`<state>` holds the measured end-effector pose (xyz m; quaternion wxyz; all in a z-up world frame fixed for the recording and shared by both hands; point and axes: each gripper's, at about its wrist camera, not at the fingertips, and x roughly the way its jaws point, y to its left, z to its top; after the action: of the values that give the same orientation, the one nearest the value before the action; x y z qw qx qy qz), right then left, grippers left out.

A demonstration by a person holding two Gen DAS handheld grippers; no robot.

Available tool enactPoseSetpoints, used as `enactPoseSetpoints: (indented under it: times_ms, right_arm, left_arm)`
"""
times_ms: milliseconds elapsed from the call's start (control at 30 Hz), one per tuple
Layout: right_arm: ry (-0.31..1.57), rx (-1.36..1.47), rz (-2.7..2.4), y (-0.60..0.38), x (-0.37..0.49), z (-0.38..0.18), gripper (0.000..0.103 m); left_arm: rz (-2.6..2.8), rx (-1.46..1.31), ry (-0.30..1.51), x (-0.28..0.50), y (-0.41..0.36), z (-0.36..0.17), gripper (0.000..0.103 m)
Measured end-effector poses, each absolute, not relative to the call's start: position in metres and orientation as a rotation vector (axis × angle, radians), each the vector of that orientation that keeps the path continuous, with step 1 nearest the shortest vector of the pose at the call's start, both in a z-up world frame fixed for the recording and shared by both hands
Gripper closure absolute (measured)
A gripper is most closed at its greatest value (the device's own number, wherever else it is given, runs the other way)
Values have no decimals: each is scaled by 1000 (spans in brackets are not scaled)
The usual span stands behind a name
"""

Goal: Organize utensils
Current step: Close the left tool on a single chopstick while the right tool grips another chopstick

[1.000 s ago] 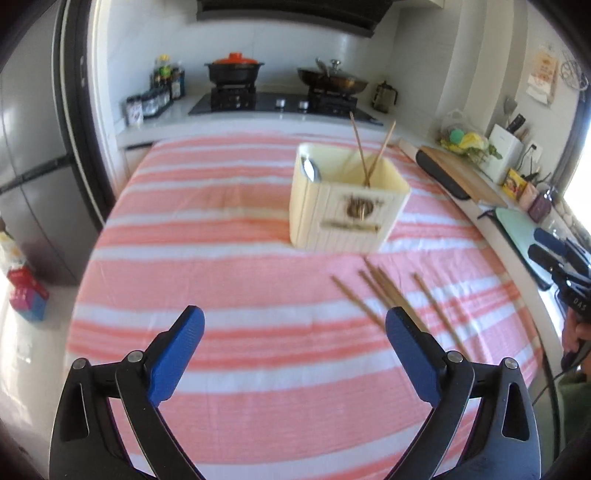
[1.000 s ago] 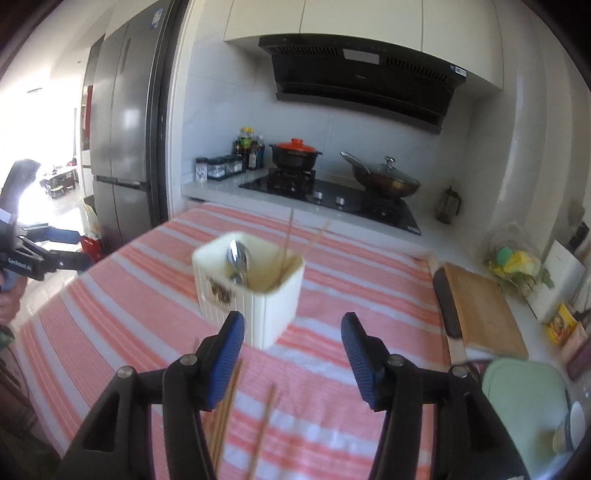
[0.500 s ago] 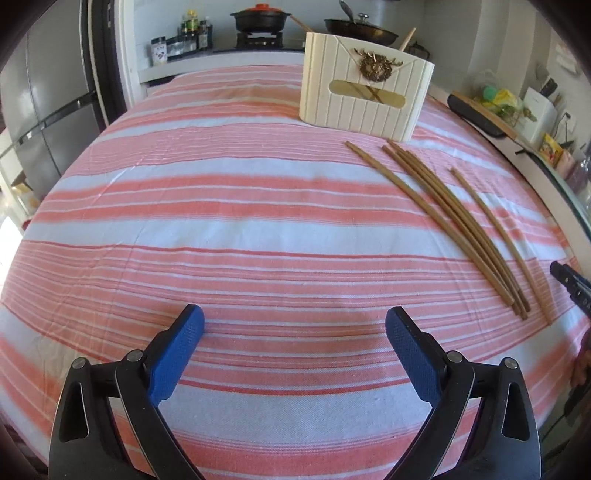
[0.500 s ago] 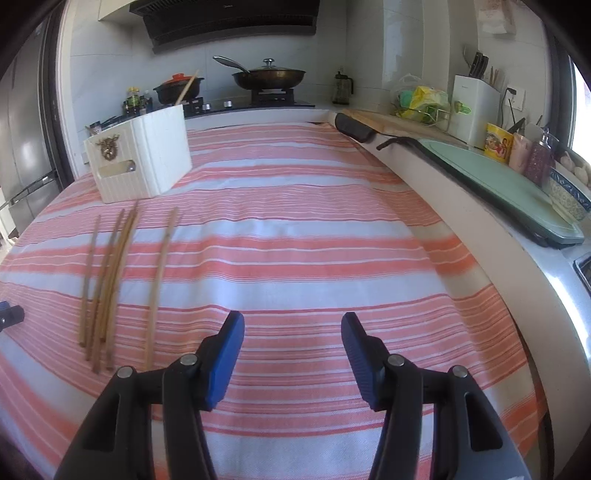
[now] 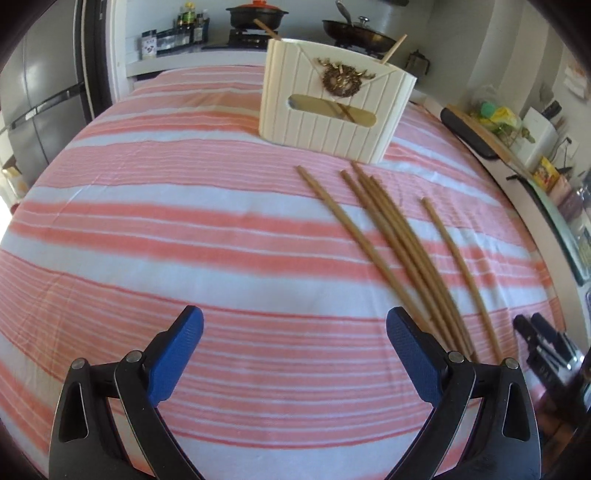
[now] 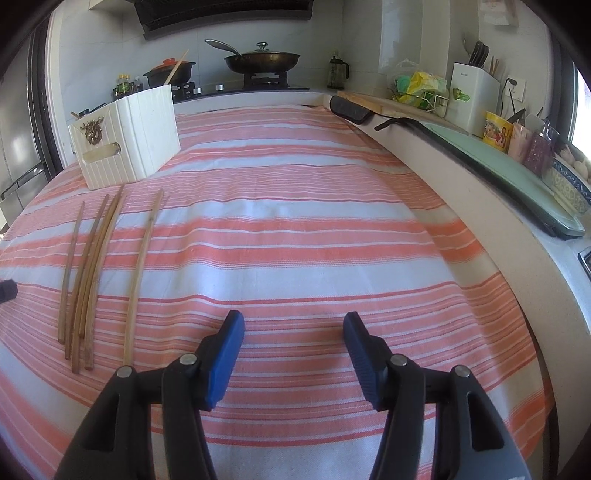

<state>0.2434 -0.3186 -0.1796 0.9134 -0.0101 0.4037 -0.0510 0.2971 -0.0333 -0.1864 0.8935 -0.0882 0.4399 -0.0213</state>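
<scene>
Several wooden chopsticks (image 5: 399,243) lie side by side on the pink-and-white striped cloth (image 5: 184,236), in front of a cream utensil box (image 5: 332,99) that holds two more chopsticks. My left gripper (image 5: 294,326) hovers low over the cloth, open and empty, with the near ends of the chopsticks just beside its right finger. In the right wrist view the same chopsticks (image 6: 92,266) lie left of my right gripper (image 6: 293,326), which is open with nothing between its blue pads. The box (image 6: 127,142) stands at the far left there.
A stove with a red-lidded pot (image 5: 255,14) and a pan (image 6: 262,59) runs along the back. At the right are a raised counter edge (image 6: 480,206), a green board (image 6: 524,184), jars and a knife block (image 6: 472,96). My right gripper (image 5: 543,343) shows at the left view's right edge.
Both grippers have sunk from high above the box to low over the cloth. The left one has closed in on the chopsticks; the right one has held still for the last half second.
</scene>
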Motion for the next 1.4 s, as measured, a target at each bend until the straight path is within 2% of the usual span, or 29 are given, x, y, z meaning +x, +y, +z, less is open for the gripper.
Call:
enactPoseSetpoints:
  times_ms: [133,333,933,1133,1200,1300,1333,1367,1400]
  right_arm:
    - [831,-22,-106,-318,244,-180,45]
    - [831,-21,-105,-318,244,-179,45]
    - [847,-2,-86,-321,245,-178,45]
    - [835,-38,126,-285,249,-145,45]
    - [861,-69,210,-264,257,-143,49]
    - [893,-149,269,-240,271,-147,49]
    - [910,-181,275,-235,276,-151,52]
    - [934,-201,282,-231,282,-156,59]
    - [965,-215,293,-227,287,-161,67]
  left_arm:
    - [-31,-148,902,327,-61,-184,4]
    - [47,-28,966,347,-83,-209,3]
    - [-14,1,949,320,-41,-212,0]
    - [-22,-6,944,320,-40,-212,0]
    - [-21,-4,946,320,-40,-212,0]
    - [-28,18,965,322,-42,-211,1]
    - [-34,26,973,323,-42,-210,3]
    - [-47,28,977,323,-43,-208,6]
    - [-56,32,976,323,-44,-206,14]
